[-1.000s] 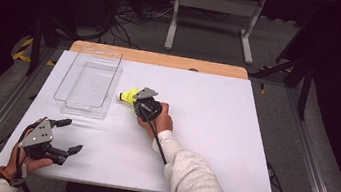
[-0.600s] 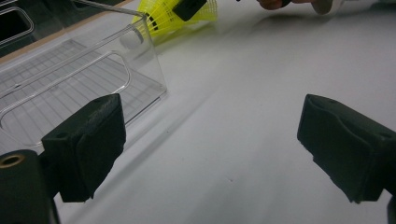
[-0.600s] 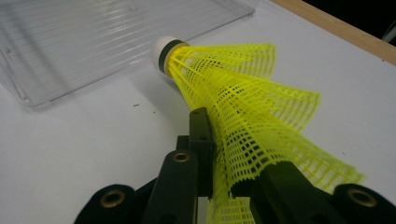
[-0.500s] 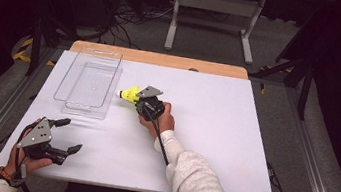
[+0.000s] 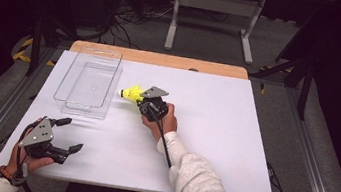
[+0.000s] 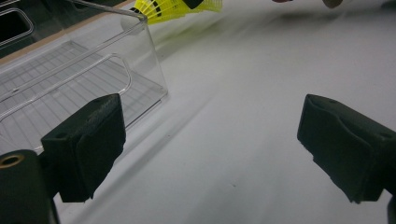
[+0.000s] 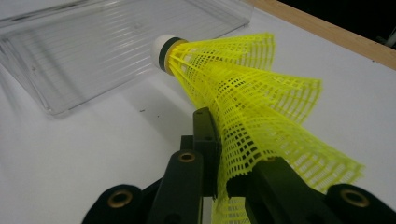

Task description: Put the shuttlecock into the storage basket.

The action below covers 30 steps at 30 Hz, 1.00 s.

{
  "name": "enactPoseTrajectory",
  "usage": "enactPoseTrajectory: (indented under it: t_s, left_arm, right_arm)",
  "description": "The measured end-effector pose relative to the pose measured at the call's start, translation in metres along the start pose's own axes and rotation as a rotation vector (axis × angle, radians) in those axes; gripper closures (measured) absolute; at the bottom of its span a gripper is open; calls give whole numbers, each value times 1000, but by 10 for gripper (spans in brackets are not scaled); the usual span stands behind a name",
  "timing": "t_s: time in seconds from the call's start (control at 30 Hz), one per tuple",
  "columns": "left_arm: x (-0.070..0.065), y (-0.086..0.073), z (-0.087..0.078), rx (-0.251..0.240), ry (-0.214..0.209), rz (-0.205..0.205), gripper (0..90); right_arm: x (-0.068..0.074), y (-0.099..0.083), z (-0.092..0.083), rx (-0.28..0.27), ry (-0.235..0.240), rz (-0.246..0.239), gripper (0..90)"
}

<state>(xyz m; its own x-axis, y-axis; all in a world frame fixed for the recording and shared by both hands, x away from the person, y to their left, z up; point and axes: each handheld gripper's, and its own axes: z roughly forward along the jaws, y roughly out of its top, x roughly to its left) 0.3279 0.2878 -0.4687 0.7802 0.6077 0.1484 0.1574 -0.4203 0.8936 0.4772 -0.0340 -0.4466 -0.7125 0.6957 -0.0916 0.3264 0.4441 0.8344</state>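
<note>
Little has shifted since the earlier high-view frames: the right gripper (image 5: 139, 97) has just been closing its jaws, with the shuttlecock's skirt between them, and it sits a touch nearer the clear bin than before, while the left hand keeps its place at the near left corner.

Farthest left in the high view, the left gripper (image 5: 68, 134) rests low over the white surface (image 5: 233, 135) near its front edge, jaws spread wide with nothing between them; in the left gripper view its two black pads (image 6: 86, 144) stand far apart over bare white.

Next comes the clear plastic bin (image 5: 90, 84), lying flat on the left part of the surface, its long side running away from the person.

Just right of the bin is the yellow shuttlecock (image 5: 131, 92), held above the surface. Its long axis runs roughly level, left to right: the white cork tip (image 7: 163, 48) points toward the bin, and the flared mesh skirt opens back toward the right gripper. In the right gripper view the jaws are pressed together on the near rim of the skirt, crumpling the mesh, so the shuttlecock sticks out straight ahead of the gripper, cork end farthest from it and close to the bin's near wall without touching.
</note>
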Motion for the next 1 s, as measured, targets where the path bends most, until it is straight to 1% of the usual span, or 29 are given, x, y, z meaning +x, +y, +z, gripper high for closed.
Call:
enactPoseTrajectory:
  t_s: [0.1, 0.23, 0.4, 0.43, 0.6, 0.73, 0.87, 1.0]
  left_arm:
    - [-1, 0, 1, 4, -1, 1, 88]
    - [-2, 0, 1, 3, 0, 1, 87]
    - [-1, 0, -1, -2, 10, -4, 87]
    - [-1, 0, -1, -3, 12, -4, 87]
    - [-1, 0, -2, -7, 14, -6, 87]
    - [-2, 1, -2, -11, 17, -3, 86]
    - [-1, 1, -2, -12, 20, -5, 86]
    - [-1, 1, -2, -14, 24, -4, 84]
  right_arm:
    - [-2, 0, -6, -25, 6, 20, 870]
    - [-5, 3, -18, -58, 11, 29, 871]
    - [-4, 9, -24, -75, 18, 18, 872]
    - [-4, 13, -28, -88, 27, 10, 871]
    - [-1, 21, -31, -101, 34, -3, 871]
    - [1, 26, -32, -111, 50, -1, 872]
    - [4, 34, -32, -125, 59, -10, 872]
    - [7, 38, -31, -124, 72, -17, 872]
